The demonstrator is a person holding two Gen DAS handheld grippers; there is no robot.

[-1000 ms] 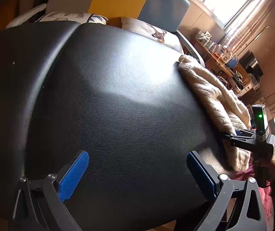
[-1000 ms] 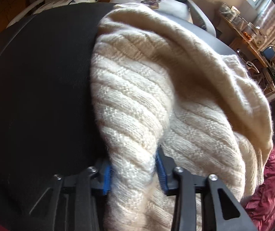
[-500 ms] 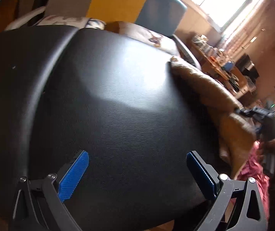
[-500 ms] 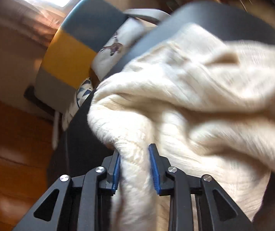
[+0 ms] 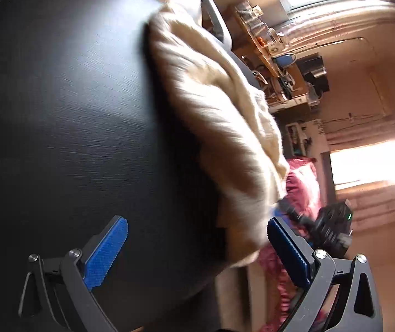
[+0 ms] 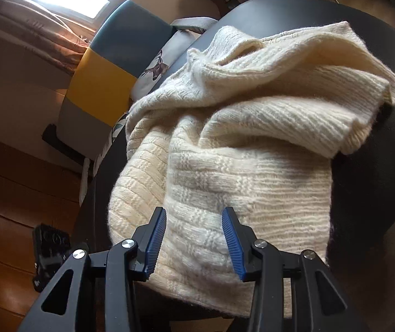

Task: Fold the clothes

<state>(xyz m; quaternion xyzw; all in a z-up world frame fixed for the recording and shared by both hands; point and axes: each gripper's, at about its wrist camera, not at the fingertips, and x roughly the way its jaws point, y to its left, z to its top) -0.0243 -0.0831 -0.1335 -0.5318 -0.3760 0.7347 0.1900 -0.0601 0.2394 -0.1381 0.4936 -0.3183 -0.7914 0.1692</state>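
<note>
A cream knitted sweater (image 6: 241, 127) lies in a rumpled heap on a black leathery surface (image 5: 67, 105). In the right wrist view the sweater fills most of the picture, with thick ribs and bands in the knit. One part is folded over the rest and makes a fat lump near the far right side. The near edge of the sweater hangs a little past the rim of the black surface. The right gripper (image 6: 194, 238) sits just over this near part. Its jaws stand apart, with the blue pads on each side of the wool, and they are not pinching it. In the left wrist view the left gripper (image 5: 197, 249) hangs over the bare black surface, just beside the sweater (image 5: 216, 116). Its jaws are spread wide and hold nothing. The sweater looks blurry here and lies along the right side of the surface. The right gripper (image 5: 332, 227) shows past the sweater's near end, with a small green light on it. Some dark red cloth (image 5: 302, 182) lies behind that. Far off there is a chair (image 6: 114, 63) with blue, yellow and grey blocks, and a cushion (image 6: 161, 69) with a deer on it. The floor (image 6: 9, 221) is brown wood.
</note>
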